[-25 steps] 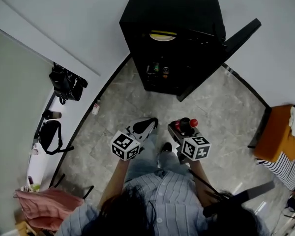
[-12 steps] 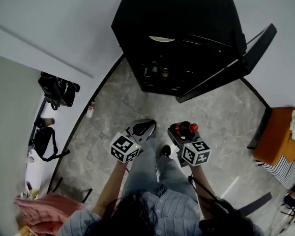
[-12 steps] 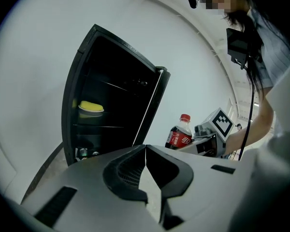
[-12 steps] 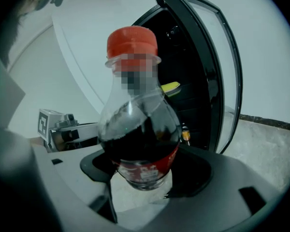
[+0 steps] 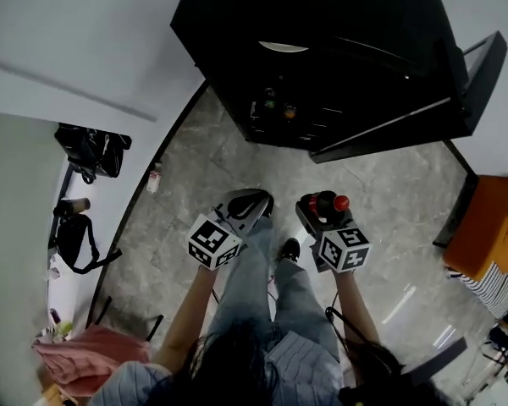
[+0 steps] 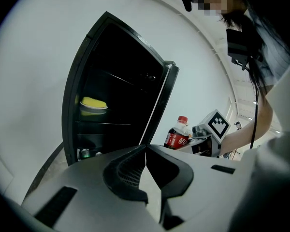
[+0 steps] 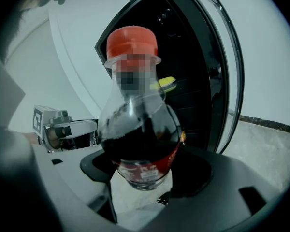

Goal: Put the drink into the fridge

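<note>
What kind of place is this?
Probably a plain room in a home or office: a black mini fridge, door open, stands on a stone-look tiled floor by white walls, bags nearby.

- One black fridge, upper middle of the frame.
- One cola bottle.
- Two grippers: left gripper, right gripper.
- One yellow-topped bowl.
- Two black bags at the left edge: upper bag, lower bag.

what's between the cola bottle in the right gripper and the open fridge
Only bare grey stone floor, as the head view shows: nothing stands between the cola bottle and the fridge.
</note>
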`<move>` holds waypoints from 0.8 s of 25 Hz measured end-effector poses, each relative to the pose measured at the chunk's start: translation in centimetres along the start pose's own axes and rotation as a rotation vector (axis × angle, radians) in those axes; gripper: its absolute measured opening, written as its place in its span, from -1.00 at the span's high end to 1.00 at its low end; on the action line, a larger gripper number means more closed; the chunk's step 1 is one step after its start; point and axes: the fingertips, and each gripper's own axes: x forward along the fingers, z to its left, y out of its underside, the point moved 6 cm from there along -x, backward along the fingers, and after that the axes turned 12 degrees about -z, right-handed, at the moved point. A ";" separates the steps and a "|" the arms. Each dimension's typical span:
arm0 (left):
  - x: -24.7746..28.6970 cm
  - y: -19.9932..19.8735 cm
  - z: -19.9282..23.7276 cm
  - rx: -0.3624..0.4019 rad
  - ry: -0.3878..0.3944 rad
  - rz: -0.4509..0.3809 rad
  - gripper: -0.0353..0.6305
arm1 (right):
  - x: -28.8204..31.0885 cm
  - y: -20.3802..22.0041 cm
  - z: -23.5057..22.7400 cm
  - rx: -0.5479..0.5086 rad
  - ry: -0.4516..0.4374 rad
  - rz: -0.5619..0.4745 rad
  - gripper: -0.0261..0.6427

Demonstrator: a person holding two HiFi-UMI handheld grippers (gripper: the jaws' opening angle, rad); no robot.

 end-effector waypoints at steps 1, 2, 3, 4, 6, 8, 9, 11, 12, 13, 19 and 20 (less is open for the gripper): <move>0.2 0.4 0.4 -0.003 0.003 0.002 0.87 | 0.5 0.1 -0.4 -0.001 0.005 0.000 0.03; 0.4 0.8 0.8 -0.005 0.008 0.007 0.87 | 1.0 0.2 -0.7 -0.002 0.010 0.000 0.03; 0.6 1.2 1.3 -0.007 0.013 0.015 0.87 | 1.7 0.3 -1.1 -0.005 0.014 -0.001 0.03; 0.8 1.6 1.8 -0.006 0.018 0.024 0.87 | 2.4 0.3 -1.5 -0.008 0.018 -0.001 0.03; 1.2 2.2 2.5 -0.002 0.031 0.040 0.87 | 3.7 0.5 -2.0 -0.016 0.021 0.001 0.03; 1.4 2.8 3.2 0.000 0.044 0.051 0.87 | 4.9 0.9 -2.2 -0.028 0.015 0.011 0.03; 1.6 3.0 3.5 0.001 0.049 0.055 0.87 | 5.5 1.2 -2.3 -0.037 0.009 0.016 0.03; 1.9 3.6 4.2 0.000 0.054 0.059 0.87 | 6.6 1.6 -2.4 -0.056 0.001 0.025 0.03; 2.1 3.8 4.6 -0.002 0.054 0.061 0.87 | 7.2 1.8 -2.6 -0.062 0.001 0.028 0.03; 2.2 4.0 4.9 -0.003 0.053 0.062 0.87 | 7.7 2.1 -2.7 -0.066 0.002 0.031 0.03; 2.9 4.5 6.5 -0.015 0.051 0.061 0.87 | 10.7 2.9 -4.0 -0.094 0.016 0.065 0.03; 3.0 4.6 6.6 -0.017 0.053 0.061 0.87 | 11.2 2.9 -4.2 -0.104 0.018 0.074 0.03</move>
